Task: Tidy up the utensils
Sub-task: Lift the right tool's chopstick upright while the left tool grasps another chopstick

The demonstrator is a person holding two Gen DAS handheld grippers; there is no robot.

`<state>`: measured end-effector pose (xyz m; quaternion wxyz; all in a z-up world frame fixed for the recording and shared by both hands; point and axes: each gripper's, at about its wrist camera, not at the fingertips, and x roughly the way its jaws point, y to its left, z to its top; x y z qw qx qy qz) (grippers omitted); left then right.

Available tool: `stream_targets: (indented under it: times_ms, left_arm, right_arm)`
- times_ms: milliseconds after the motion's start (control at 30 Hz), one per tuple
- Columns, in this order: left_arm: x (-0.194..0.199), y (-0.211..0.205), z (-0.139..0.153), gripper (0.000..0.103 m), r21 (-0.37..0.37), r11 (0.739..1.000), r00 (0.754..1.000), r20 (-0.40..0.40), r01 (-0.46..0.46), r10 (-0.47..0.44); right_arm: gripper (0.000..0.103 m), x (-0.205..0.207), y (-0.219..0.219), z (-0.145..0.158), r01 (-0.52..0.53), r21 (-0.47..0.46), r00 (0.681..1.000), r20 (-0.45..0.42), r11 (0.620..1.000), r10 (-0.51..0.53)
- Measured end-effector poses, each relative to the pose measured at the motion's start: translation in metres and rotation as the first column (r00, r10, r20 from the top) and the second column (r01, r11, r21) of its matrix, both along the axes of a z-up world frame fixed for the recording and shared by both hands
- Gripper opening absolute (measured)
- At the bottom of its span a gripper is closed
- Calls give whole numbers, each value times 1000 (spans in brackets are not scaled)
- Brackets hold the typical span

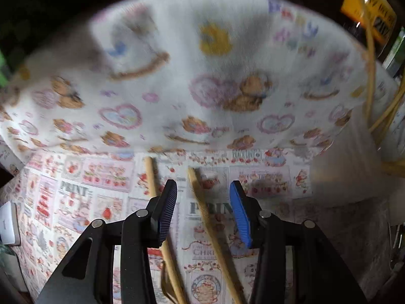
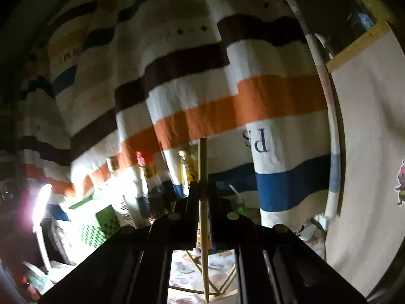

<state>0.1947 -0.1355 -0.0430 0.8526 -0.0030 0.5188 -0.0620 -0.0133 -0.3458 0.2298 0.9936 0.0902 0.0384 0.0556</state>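
My left gripper [image 1: 204, 188] points down at a printed tablecloth [image 1: 83, 202], its blue-padded jaws apart. One wooden chopstick [image 1: 212, 230] lies on the cloth between the fingers, and neither pad touches it. A second chopstick [image 1: 151, 174] lies beside it and passes under the left finger. My right gripper [image 2: 202, 188] points level and is shut on another wooden chopstick [image 2: 202, 162], which stands upright with its thin tip down. Below it, several more chopsticks [image 2: 222, 285] lie crossed on the cloth.
A white cloth with bear prints [image 1: 202, 88] hangs behind the table. Pale sticks [image 1: 370, 76] lean at the right edge, with metal utensils [image 1: 396, 248] lower down. A numbered white card [image 1: 6, 224] lies at the left. A striped curtain [image 2: 227, 101], bottles [image 2: 188, 167] and a green checked box [image 2: 98, 225] fill the right wrist view.
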Motion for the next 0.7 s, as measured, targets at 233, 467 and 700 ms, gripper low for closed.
stream_targets:
  times_ms: [233, 467, 700]
  left_arm:
    - [14, 3, -17, 25, -19, 999, 998, -44, -47, 46]
    - [12, 1, -18, 7, 1, 1000, 999, -42, -27, 27]
    - [-38, -2, 14, 6, 15, 1000, 998, 62, 21, -22]
  right_arm:
    - [8, 4, -4, -1, -10, 29, 1000, -29, 1000, 11]
    - [8, 11, -12, -5, 5, 47, 999, -49, 999, -3]
    - [8, 9, -17, -4, 3, 88, 999, -48, 996, 1]
